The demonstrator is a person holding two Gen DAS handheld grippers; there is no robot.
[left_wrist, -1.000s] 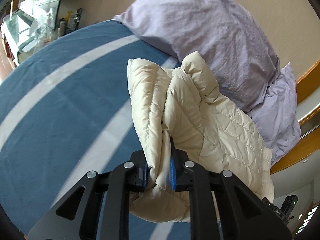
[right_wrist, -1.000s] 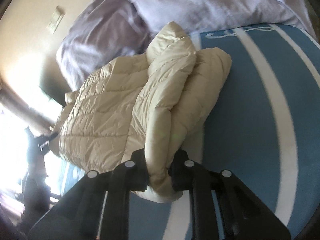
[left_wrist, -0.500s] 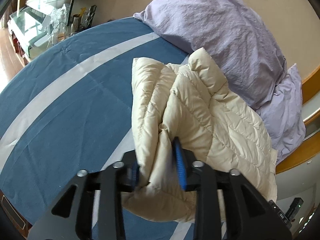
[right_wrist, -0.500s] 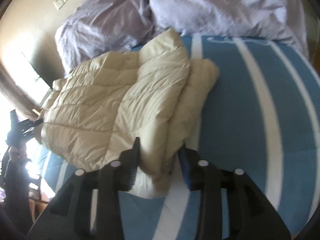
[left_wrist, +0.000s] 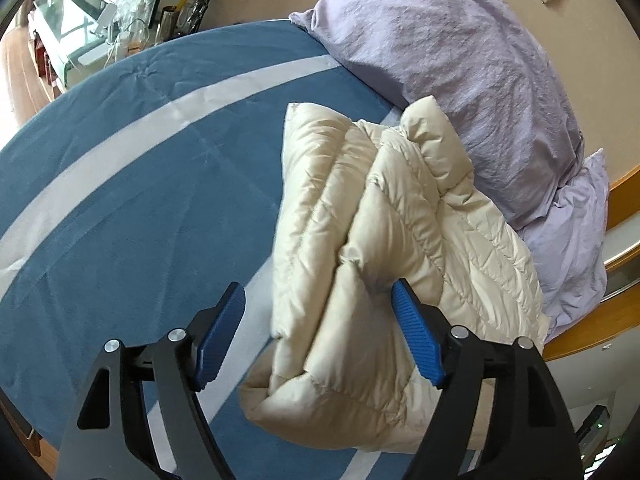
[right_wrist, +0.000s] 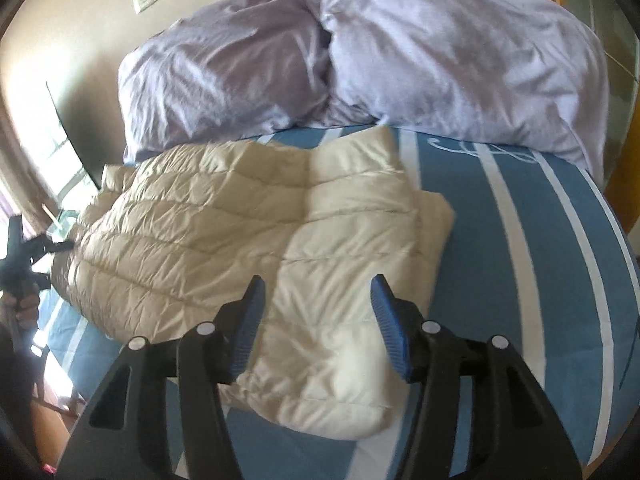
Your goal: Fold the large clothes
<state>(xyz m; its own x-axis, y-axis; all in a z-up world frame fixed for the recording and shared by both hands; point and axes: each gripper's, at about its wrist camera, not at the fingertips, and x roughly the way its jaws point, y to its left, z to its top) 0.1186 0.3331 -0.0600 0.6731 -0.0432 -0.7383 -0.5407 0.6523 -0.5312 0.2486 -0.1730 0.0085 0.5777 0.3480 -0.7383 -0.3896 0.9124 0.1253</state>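
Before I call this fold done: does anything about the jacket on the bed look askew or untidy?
Slightly. The cream puffer jacket lies folded on the blue striped bedspread, but a lower layer juts out past the top layer on one side, so the edges do not line up. Nothing looks damaged or spilled.

The puffer jacket (left_wrist: 384, 240) is hiding its own near edge behind the left gripper (left_wrist: 318, 328); a dark rig (right_wrist: 20, 256) left of the right gripper is blurring into glare.
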